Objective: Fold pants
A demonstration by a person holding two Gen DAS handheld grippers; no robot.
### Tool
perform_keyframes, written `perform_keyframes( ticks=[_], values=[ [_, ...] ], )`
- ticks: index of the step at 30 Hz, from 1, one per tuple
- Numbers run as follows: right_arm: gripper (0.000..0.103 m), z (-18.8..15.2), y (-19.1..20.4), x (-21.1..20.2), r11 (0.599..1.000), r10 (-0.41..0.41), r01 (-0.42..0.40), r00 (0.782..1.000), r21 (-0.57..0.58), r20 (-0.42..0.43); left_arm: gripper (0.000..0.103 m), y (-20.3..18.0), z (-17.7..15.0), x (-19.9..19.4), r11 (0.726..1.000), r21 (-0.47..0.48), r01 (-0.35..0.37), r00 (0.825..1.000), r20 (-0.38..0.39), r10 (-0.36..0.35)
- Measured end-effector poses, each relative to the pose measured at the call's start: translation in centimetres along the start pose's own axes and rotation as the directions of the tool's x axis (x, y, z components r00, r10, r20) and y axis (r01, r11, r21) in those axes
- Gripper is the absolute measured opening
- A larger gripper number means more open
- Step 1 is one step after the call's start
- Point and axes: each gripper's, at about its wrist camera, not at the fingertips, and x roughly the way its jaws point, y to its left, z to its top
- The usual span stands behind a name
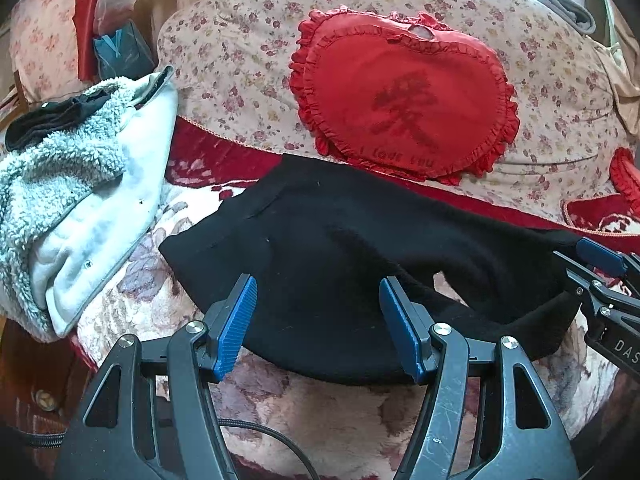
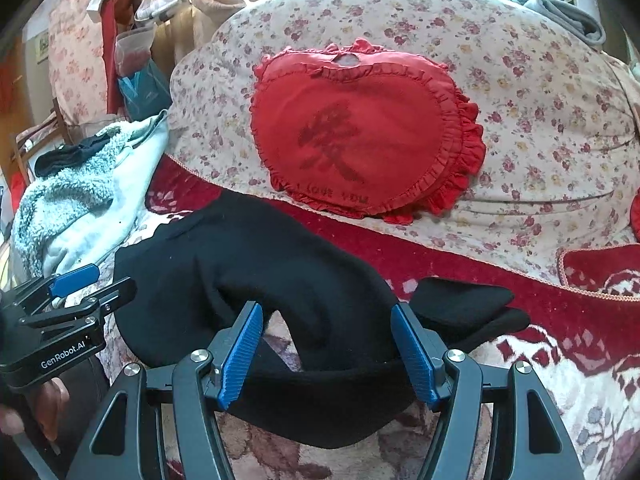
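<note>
Pants (image 1: 340, 248) beneath and between both gaping tools, left (image 1: 318, 326) and right (image 2: 326, 350).

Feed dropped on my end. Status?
Left gripper and right gripper open over near edge of pants. Pants bunched, unfolded. Fleece jacket beside them, clear.
</note>
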Motion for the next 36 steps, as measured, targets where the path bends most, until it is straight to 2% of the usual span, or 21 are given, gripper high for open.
perform_keyframes(
  ticks=[7, 22, 36],
  values=[
    [0.065, -0.3, 0.2, 0.3, 0.999, -0.03, 0.03, 1.0, -0.037, 0.007, 0.064, 0.1, -0.1, 0.0, 1.0, -0.002, 0.0, 1.0, -0.002, 0.0],
    [0.065, -0.5, 0.1, 0.6, 0.999, -0.032, 0.03, 0.999, -0.039, -0.03, 0.064, 0.7, -0.3, 0.4, 1.0, -0.011, 0.001, 1.0, -0.012, -0.001],
    [0.065, -0.4, 0.5, 1.2, 0.998, -0.022, 0.019, 0.999, -0.057, -0.048, 0.064, 2.7, -0.2, 1.1, 0.998, -0.064, -0.018, 0.999, -0.043, 0.015]
  ],
)
